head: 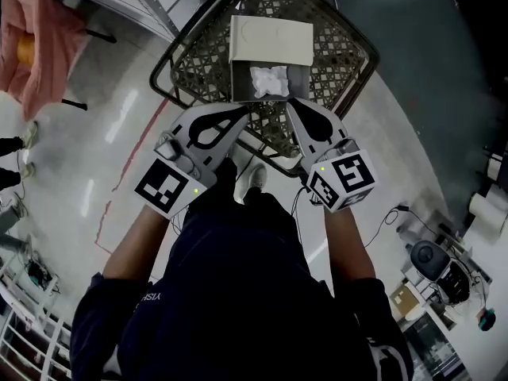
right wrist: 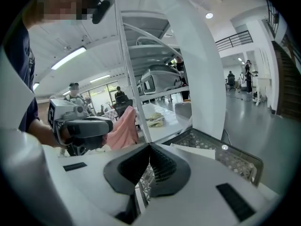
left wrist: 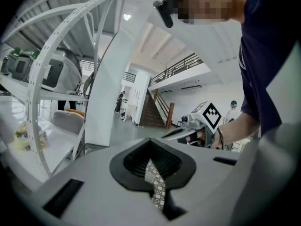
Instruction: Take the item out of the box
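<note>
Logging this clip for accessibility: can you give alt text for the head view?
An open white box holding a crumpled white item sits on a lattice table. The left claw and right claw, both shut and empty, point toward it.

Open white box (head: 270, 42) holds a crumpled white item (head: 268, 80) inside.

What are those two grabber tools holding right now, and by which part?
Nothing. The left gripper and the right gripper both have their jaws closed together with nothing between them. The white item lies in the open box, clear of both.
</note>
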The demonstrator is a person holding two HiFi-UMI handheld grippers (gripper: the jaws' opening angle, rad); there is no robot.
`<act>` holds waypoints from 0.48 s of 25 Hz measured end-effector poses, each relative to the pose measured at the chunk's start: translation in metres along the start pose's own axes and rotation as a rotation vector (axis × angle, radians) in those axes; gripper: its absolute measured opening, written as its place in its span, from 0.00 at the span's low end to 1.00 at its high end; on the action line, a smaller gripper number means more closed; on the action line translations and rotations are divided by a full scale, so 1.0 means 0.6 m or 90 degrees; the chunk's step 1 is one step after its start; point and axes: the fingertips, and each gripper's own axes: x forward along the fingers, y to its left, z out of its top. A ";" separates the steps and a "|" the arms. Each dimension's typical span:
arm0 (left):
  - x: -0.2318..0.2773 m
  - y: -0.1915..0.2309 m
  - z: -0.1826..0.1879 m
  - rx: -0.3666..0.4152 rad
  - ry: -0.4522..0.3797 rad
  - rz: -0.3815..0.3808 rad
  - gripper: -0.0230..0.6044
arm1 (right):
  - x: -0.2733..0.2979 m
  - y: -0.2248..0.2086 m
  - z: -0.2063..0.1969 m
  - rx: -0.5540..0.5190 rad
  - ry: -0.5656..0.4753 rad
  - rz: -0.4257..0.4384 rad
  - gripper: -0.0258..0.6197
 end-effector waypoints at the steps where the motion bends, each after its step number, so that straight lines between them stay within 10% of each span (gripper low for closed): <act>1: 0.001 0.007 -0.006 -0.002 0.004 0.001 0.05 | 0.009 -0.004 -0.005 0.004 0.007 0.000 0.08; 12: 0.036 0.062 -0.110 -0.054 0.051 0.042 0.05 | 0.107 -0.063 -0.098 0.007 0.089 0.015 0.08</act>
